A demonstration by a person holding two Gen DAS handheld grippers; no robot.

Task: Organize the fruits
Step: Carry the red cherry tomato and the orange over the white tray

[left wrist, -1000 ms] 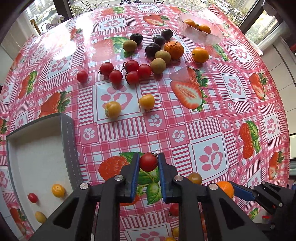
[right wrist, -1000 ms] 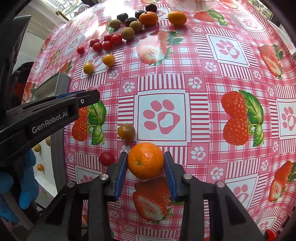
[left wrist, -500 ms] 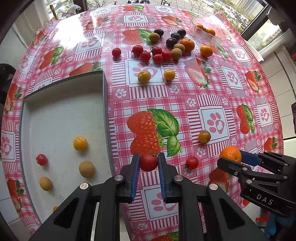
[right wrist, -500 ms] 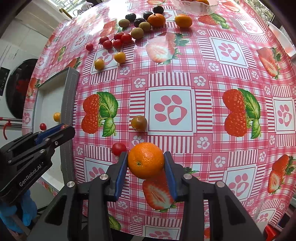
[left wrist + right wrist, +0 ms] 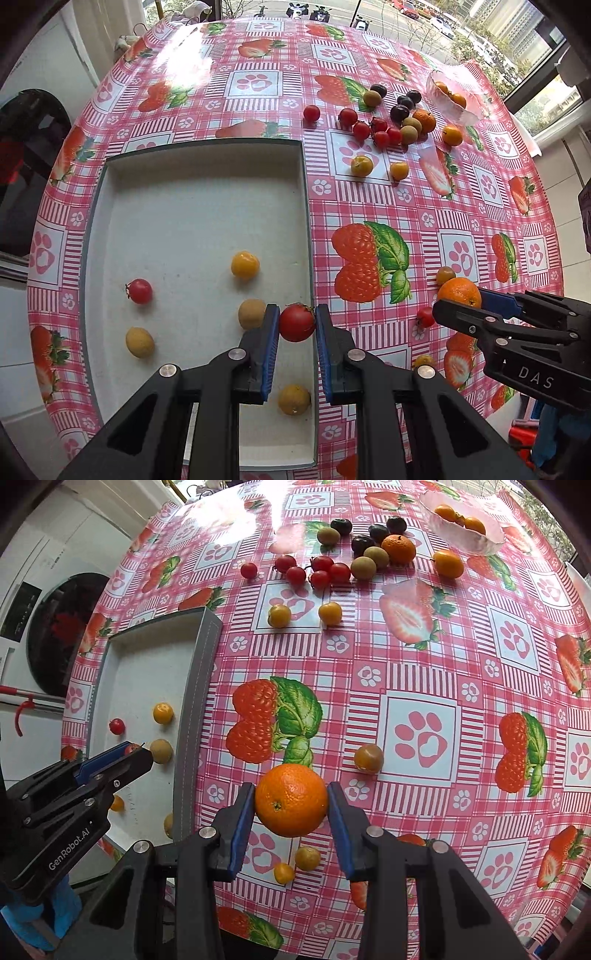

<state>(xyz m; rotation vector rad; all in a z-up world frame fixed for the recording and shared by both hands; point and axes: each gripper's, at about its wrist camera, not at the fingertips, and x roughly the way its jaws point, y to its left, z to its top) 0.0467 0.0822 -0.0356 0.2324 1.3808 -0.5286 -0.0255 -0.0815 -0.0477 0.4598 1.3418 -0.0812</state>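
Blue-padded jaws of the left gripper (image 5: 297,326) are clamped on a red cherry tomato (image 5: 296,322), held above the right edge of the white tray (image 5: 192,206); the right gripper (image 5: 291,805) pinches an orange (image 5: 291,799) over the strawberry-print tablecloth (image 5: 424,672). Inside the tray lie a red tomato (image 5: 139,291), a yellow tomato (image 5: 245,264) and several tan fruits. Farther off, a cluster of loose fruit (image 5: 384,118) sits beside a glass bowl (image 5: 456,98) holding small oranges.

My left gripper (image 5: 296,326) pinches a round red cherry tomato (image 5: 296,322) over the white rectangular tray's (image 5: 184,206) right edge; my right gripper (image 5: 291,805) clamps a dimpled orange (image 5: 291,799) above the tablecloth.
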